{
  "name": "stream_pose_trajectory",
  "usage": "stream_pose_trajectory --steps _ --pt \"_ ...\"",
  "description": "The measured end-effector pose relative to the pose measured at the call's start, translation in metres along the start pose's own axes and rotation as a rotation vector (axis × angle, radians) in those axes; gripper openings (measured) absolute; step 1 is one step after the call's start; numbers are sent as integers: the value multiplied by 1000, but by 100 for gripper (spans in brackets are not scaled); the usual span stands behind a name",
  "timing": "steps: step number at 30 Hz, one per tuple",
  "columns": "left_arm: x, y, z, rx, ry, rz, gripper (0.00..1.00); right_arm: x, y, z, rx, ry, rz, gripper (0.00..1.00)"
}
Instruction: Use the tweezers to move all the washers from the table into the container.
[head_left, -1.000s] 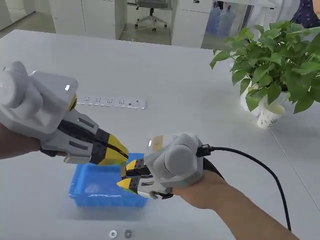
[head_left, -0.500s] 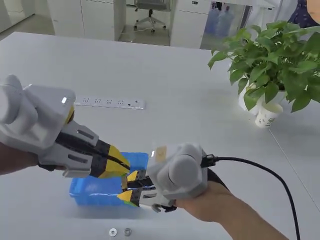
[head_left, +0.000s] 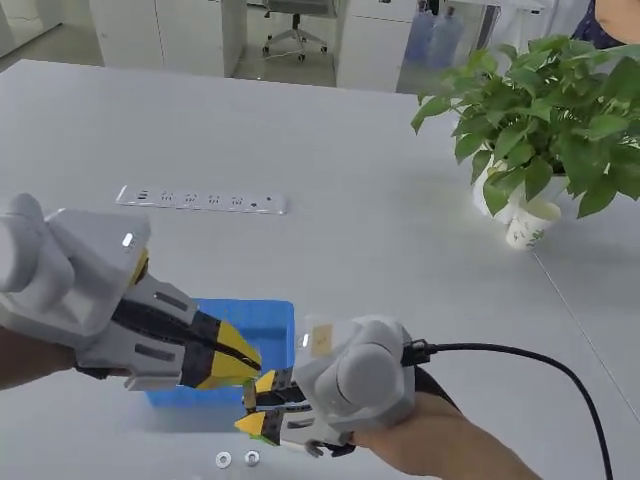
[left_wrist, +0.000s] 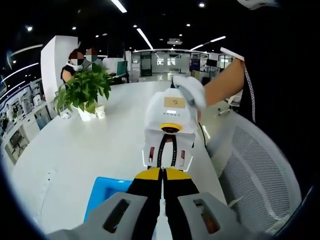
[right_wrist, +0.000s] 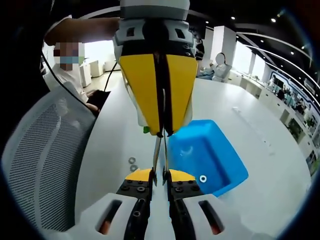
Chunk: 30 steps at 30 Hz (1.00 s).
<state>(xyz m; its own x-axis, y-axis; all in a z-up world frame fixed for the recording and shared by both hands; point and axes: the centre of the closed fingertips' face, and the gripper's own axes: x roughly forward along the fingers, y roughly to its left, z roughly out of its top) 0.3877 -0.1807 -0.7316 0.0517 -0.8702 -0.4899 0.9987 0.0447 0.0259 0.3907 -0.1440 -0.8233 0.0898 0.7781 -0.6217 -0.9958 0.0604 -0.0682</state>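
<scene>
Head view: the left gripper (head_left: 248, 358) and the right gripper (head_left: 250, 410) meet tip to tip just in front of the blue container (head_left: 262, 318), low over the desk (head_left: 380, 230). They probably stand so close because the tool is being passed or re-gripped between them. Two washers (head_left: 237, 459) lie side by side on the desk, near the container and just below the right gripper, not yet collected. A power strip (head_left: 200, 200) and a potted plant (head_left: 540, 110) stand well apart from the work.

Left gripper view: the left gripper (left_wrist: 161, 172) has its jaws clenched, yellow tips pressed together and aimed straight at the right gripper (left_wrist: 167, 150), with the container (left_wrist: 107, 192) below. I cannot make out what the jaws pinch from here.

Right gripper view: this supplies what the others lack. The tweezers (right_wrist: 159, 152) run as a thin metal pair from the right gripper (right_wrist: 159, 176) up into the left gripper (right_wrist: 160, 131). Both pairs of jaws appear to be grasping the tweezers, one at each end. It also looks into the container (right_wrist: 220, 165), where one washer (right_wrist: 202, 178) already lies, and shows the two loose washers (right_wrist: 132, 164) on the desk beside it.
</scene>
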Motion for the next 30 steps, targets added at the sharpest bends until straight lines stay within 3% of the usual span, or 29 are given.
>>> stream_pose_trajectory --steps 19,30 --pt "9 -12 -19 -19 25 -6 3 12 13 -18 12 20 17 12" --pt "14 -12 -27 -34 27 -11 3 18 16 -25 12 33 27 12"
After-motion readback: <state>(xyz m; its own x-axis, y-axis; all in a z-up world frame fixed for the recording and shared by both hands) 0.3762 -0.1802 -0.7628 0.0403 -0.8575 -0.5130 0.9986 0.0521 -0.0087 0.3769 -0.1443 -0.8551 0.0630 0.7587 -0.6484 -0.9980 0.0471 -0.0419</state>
